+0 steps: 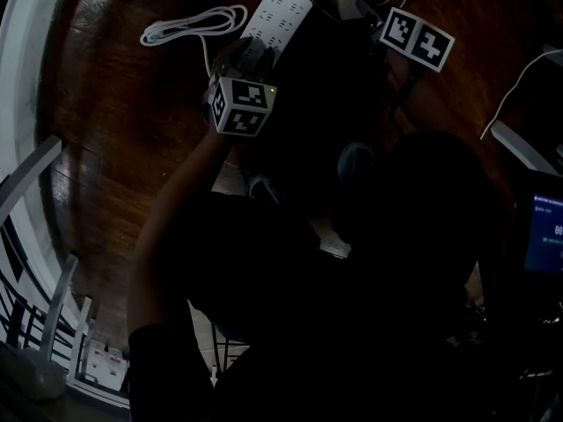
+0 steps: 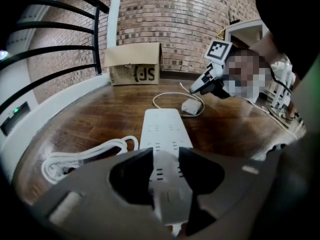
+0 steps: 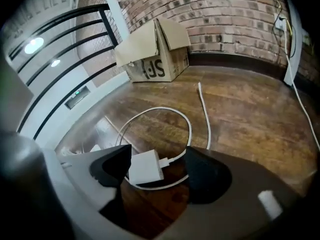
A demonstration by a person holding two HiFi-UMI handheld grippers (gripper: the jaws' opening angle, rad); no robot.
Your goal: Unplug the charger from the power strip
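White and long, the power strip point(image 2: 162, 129) lies flat on a dark wooden floor point(image 2: 100, 119). The left gripper point(image 2: 165, 159) is clenched on the strip's near end, one jaw against each long side. The strip's own cord point(image 2: 75, 156) sits in a loose coil to its left, just beside that end.

The charger point(image 3: 146, 167), a small white block, rests on the floor past the strip's far end, clear of the sockets and not touching the strip. Its thin cable point(image 3: 187, 126) curls in a loop around it. The right gripper point(image 3: 159, 156) is released, its jaws spread wide with the charger between them: the left jaw is close against the block, and there is a clear gap to the right jaw.

Well beyond the strip, a cardboard box point(image 2: 135, 64) stands against a curved brick wall point(image 2: 175, 19).
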